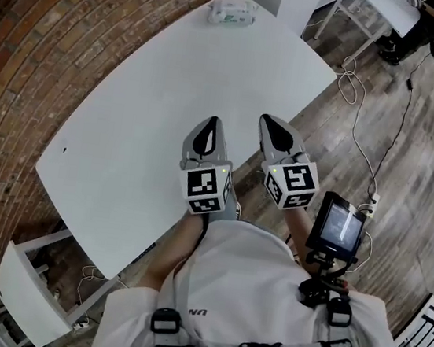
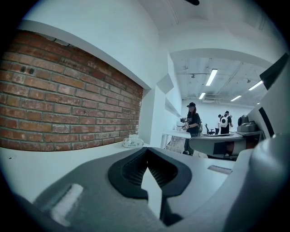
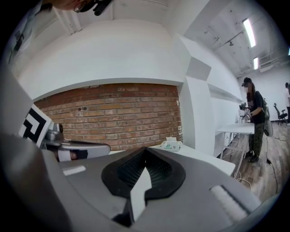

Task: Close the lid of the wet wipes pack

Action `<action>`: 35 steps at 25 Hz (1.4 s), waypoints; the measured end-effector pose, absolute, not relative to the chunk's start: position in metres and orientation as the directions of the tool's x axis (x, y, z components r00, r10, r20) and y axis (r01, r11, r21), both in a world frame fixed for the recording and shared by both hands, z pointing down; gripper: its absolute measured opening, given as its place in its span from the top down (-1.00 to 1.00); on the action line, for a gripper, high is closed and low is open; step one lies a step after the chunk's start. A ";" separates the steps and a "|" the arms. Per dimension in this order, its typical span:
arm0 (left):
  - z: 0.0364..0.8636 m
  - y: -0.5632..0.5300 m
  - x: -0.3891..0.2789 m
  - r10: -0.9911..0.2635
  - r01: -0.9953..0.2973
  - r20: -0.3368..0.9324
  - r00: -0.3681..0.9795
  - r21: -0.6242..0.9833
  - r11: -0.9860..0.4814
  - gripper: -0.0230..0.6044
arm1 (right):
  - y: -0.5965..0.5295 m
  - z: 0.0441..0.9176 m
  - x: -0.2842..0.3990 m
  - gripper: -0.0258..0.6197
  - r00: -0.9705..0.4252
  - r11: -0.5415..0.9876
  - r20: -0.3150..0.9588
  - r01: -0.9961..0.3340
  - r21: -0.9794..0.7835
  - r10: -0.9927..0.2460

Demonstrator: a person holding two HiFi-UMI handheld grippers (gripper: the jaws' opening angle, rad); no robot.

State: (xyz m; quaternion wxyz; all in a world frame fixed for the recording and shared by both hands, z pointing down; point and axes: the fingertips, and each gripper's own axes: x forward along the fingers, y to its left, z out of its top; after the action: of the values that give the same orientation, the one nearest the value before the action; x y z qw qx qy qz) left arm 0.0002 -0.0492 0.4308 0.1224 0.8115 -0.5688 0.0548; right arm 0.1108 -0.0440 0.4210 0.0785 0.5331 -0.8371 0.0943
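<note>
Both grippers are held close in front of the person's body, side by side over the near edge of the white table (image 1: pixel 171 99). They are level with each other and point away toward the far end. The left gripper (image 1: pixel 209 128) has its jaws brought together at the tips with nothing between them. Its own view shows the black pads of the left gripper (image 2: pixel 146 150) meeting, with only a sliver of table visible through the gap behind them. The right gripper (image 1: pixel 273 128) is the same: tips together and empty, as the right gripper (image 3: pixel 145 149) shows in its own view.

The wet wipes pack (image 1: pixel 233 10) lies at the far end of the table, close to the far edge and well apart from both grippers. The whole bare tabletop lies between them. A brick wall (image 1: pixel 35 49) runs along the table's left side. On the right the tabletop ends at open wooden floor (image 1: pixel 412 139), where cables (image 1: pixel 358 124) trail.

The gripper views look low across the table, which the head view does not. There the wet wipes pack (image 2: pixel 132 142) sits small against the bricks. In the right gripper view a small white piece stands up from the top of the wet wipes pack (image 3: pixel 171 145), too small to say whether it is the lid or a wipe. Both views also show a person (image 3: pixel 253 122) standing at another table (image 3: pixel 235 129) farther back.
</note>
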 end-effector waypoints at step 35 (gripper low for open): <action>0.482 -0.201 0.011 -0.890 -0.953 0.354 0.287 0.199 -0.229 0.93 | -0.521 0.511 0.065 0.90 -0.404 0.688 0.589 -0.603 0.404 -0.700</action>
State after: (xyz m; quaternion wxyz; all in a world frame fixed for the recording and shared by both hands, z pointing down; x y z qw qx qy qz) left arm 0.0110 -0.2015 0.4823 0.1906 0.7794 -0.5911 0.0828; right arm 0.0651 -0.5212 0.5111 0.3822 0.3897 -0.8355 -0.0634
